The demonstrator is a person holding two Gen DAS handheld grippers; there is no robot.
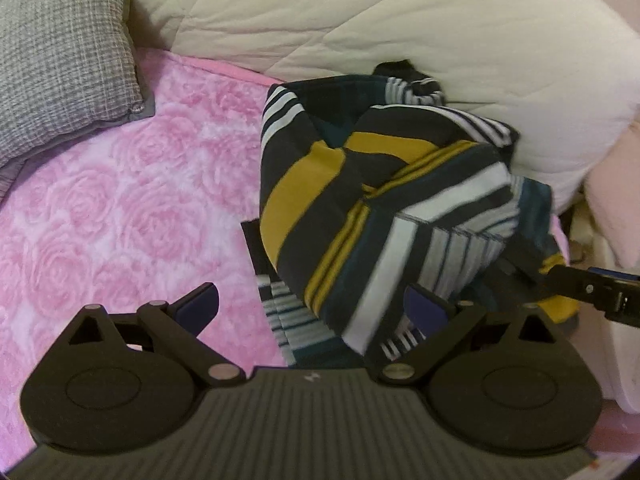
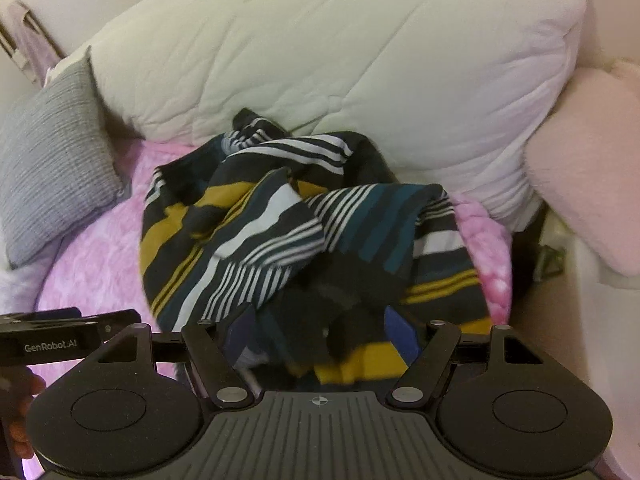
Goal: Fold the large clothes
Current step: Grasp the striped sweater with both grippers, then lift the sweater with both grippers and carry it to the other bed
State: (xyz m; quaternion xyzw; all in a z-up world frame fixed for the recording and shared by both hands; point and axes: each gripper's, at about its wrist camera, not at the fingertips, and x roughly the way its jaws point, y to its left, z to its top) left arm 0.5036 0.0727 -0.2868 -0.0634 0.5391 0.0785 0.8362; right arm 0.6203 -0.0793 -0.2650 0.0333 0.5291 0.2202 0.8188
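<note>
Striped garment (image 1: 360,184) lay bunched on the pink blanket (image 1: 120,184), near the white duvet (image 1: 400,20). It looked soft, light and floppy; a hem edge seemed the best hold. Left gripper (image 1: 312,308) and right gripper (image 2: 320,332) gaped, grasping nothing.

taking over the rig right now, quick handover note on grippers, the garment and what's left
Left gripper: open, holding nothing, over the near left edge of the crumpled striped navy, mustard and white garment.
Right gripper: open, cloth between its fingers but not clamped.
Garment lies bunched on the pink rose-pattern blanket, against the white quilted duvet.
Done: no fold visible.
Left: spread it flat, then fold.
</note>
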